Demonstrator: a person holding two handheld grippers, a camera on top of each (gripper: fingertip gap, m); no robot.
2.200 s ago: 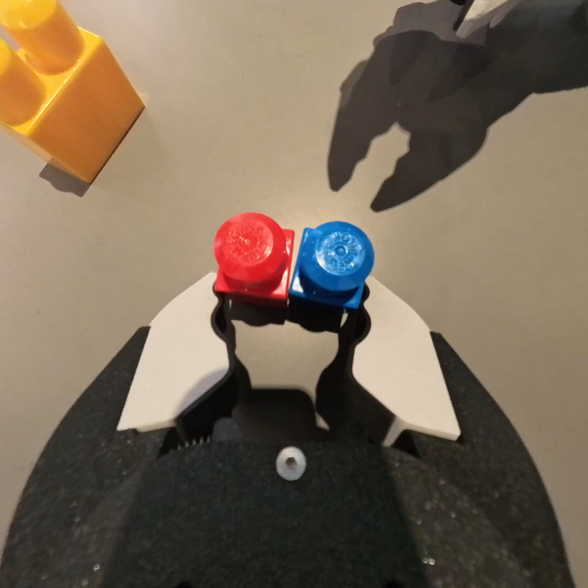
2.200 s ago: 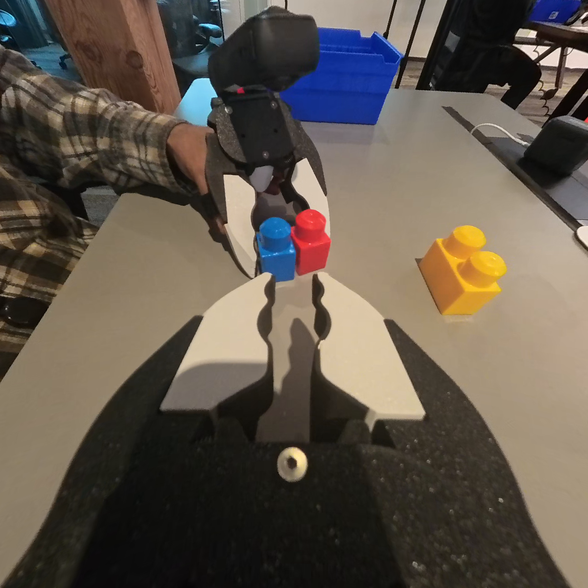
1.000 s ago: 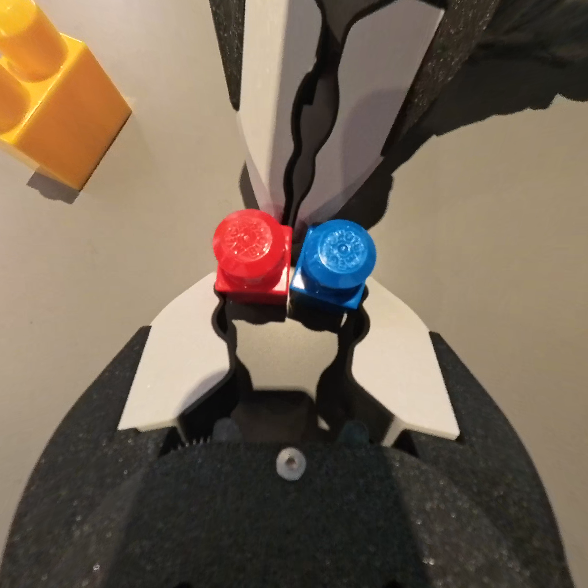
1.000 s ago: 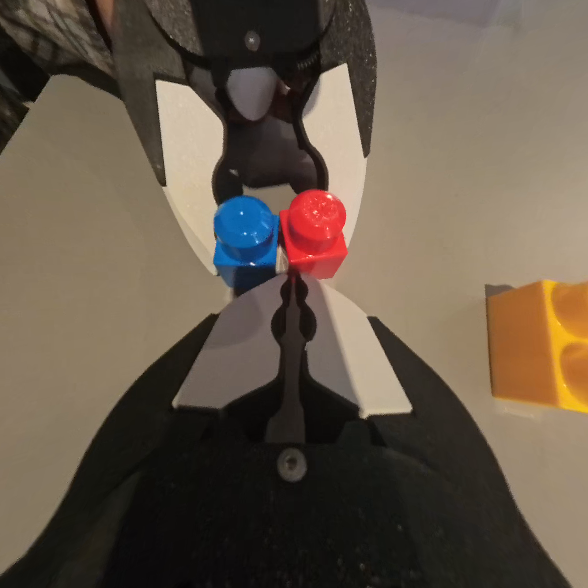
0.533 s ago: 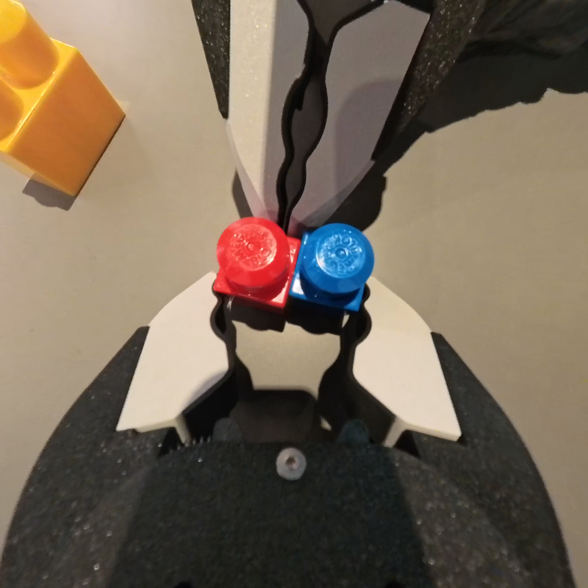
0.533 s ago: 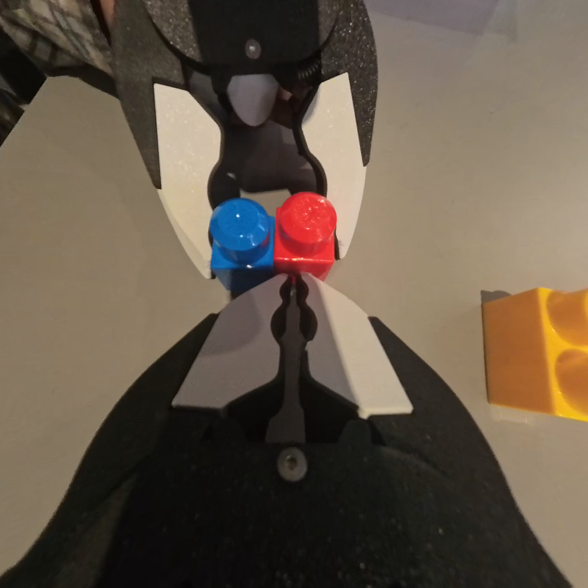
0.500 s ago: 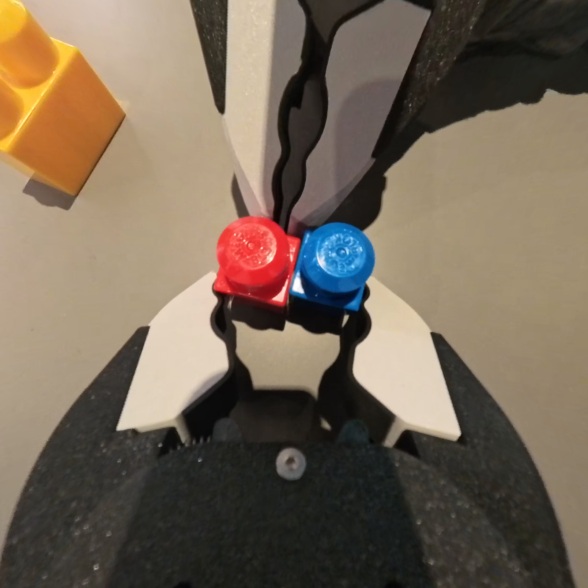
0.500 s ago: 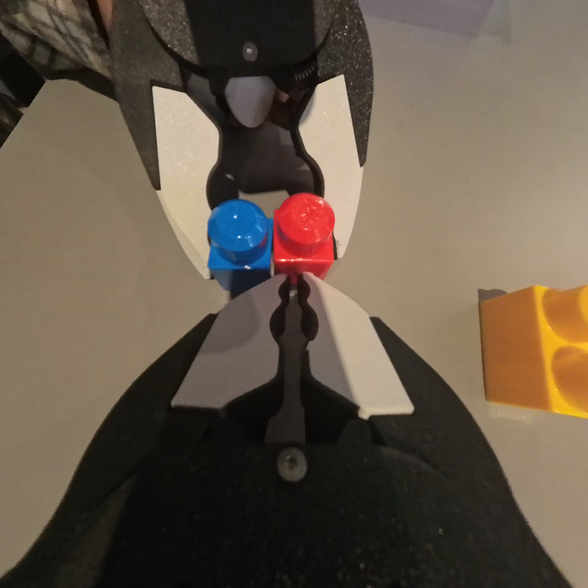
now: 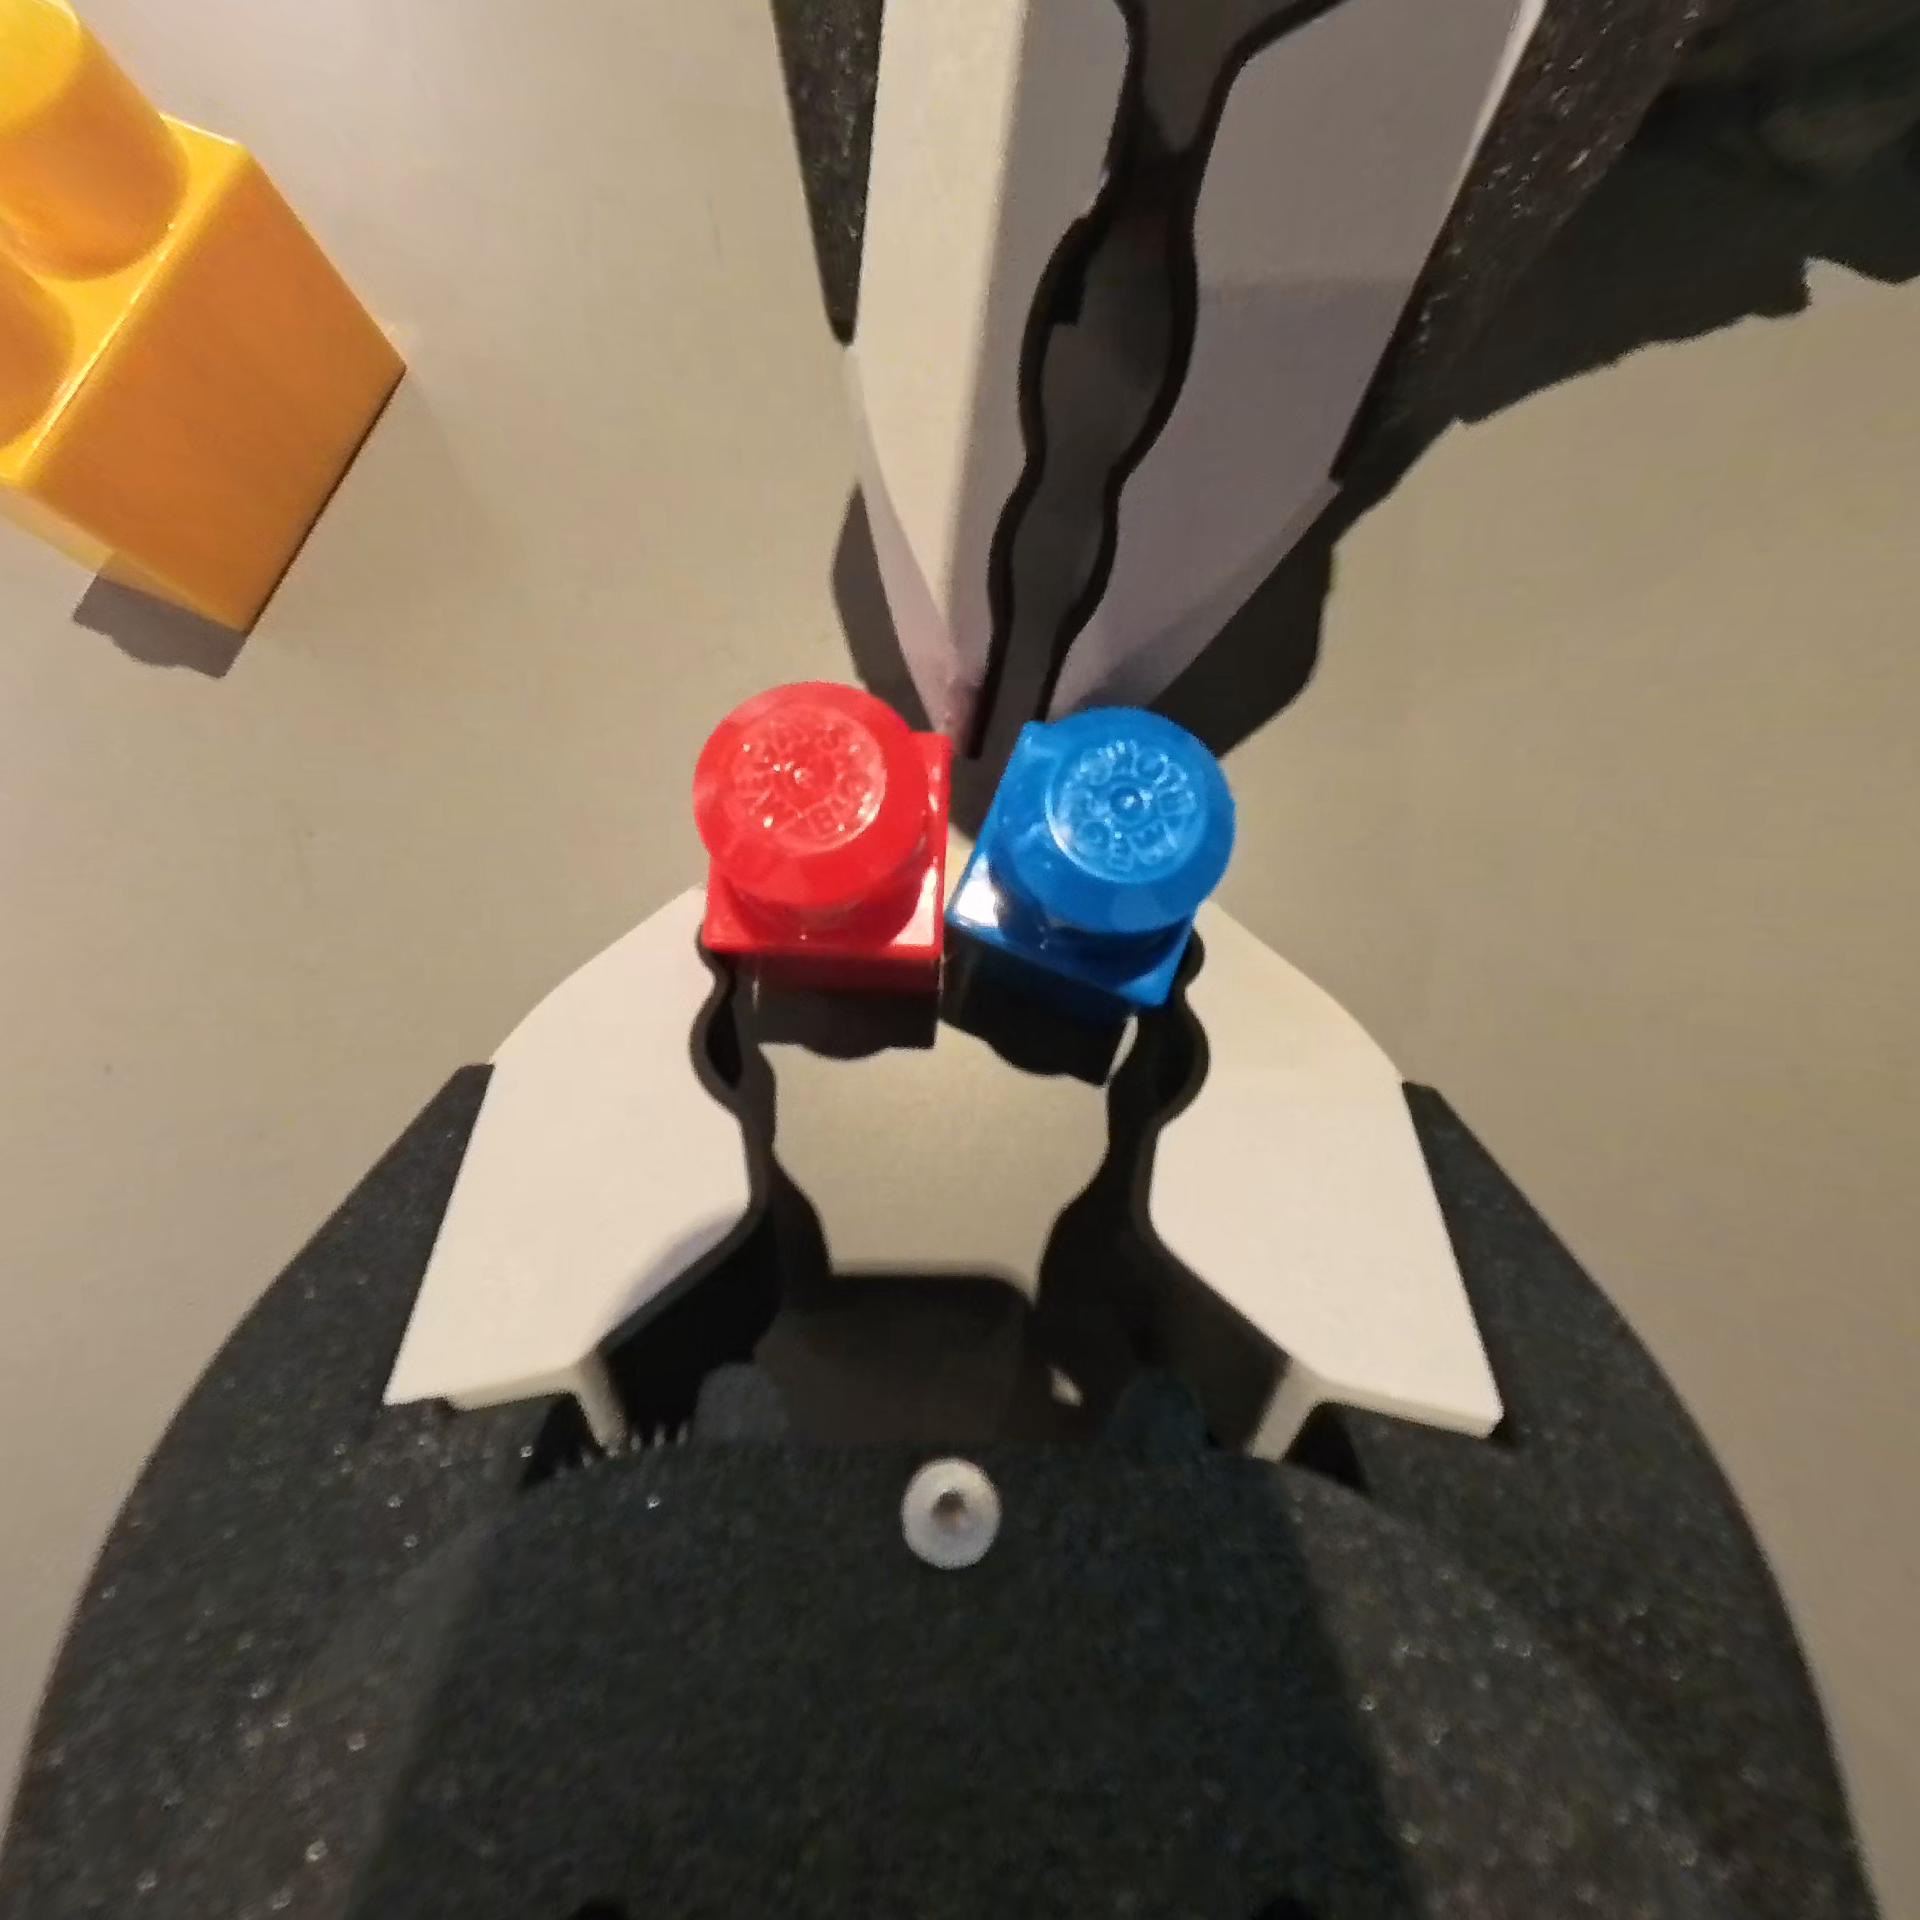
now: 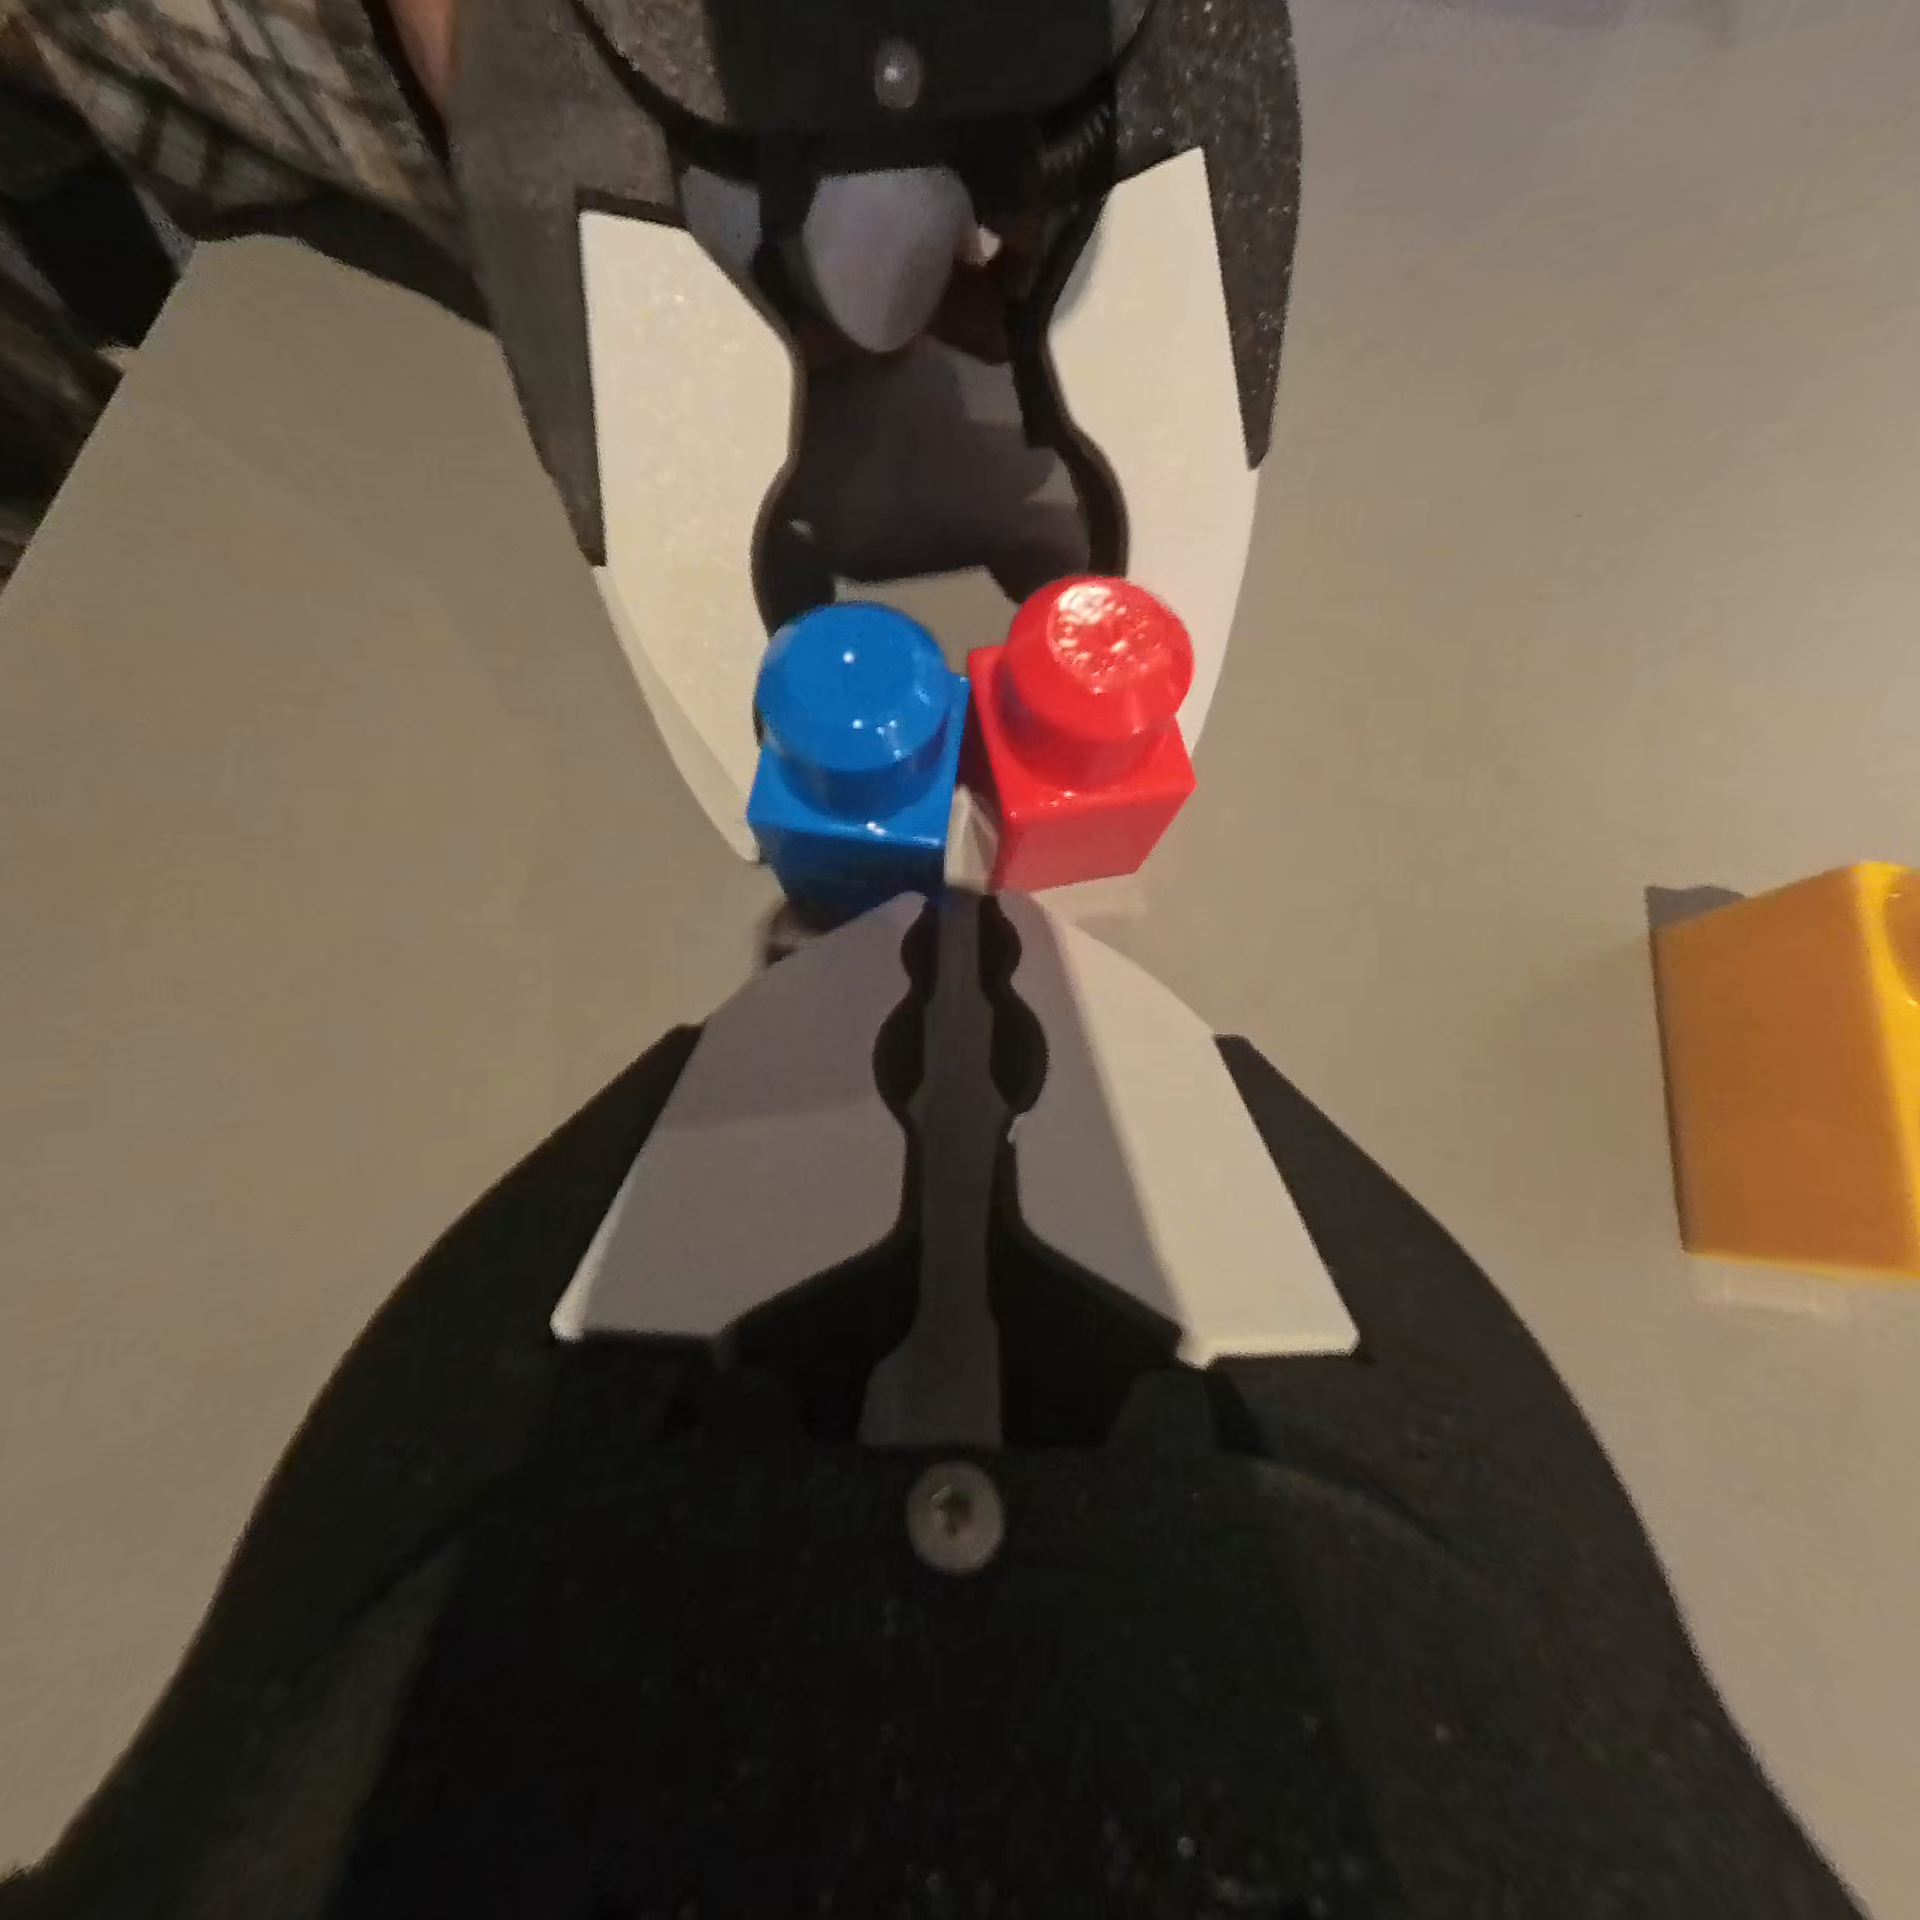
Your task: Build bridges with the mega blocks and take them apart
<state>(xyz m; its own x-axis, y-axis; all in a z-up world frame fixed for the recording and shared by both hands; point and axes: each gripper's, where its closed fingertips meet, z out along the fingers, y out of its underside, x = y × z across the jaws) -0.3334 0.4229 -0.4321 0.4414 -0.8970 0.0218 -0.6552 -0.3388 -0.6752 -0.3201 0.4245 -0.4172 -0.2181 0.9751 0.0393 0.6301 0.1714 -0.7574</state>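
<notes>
My left gripper (image 9: 940, 940) is spread around the red block (image 9: 821, 831) and the blue block (image 9: 1091, 862), one finger outside each, the pair standing side by side on the grey table (image 9: 1558, 831). My right gripper (image 10: 956, 904) faces it with fingers pressed nearly together, tips at the seam between the blocks. The yellow block (image 10: 1797, 1070) sits well to the right in the right wrist view.
</notes>
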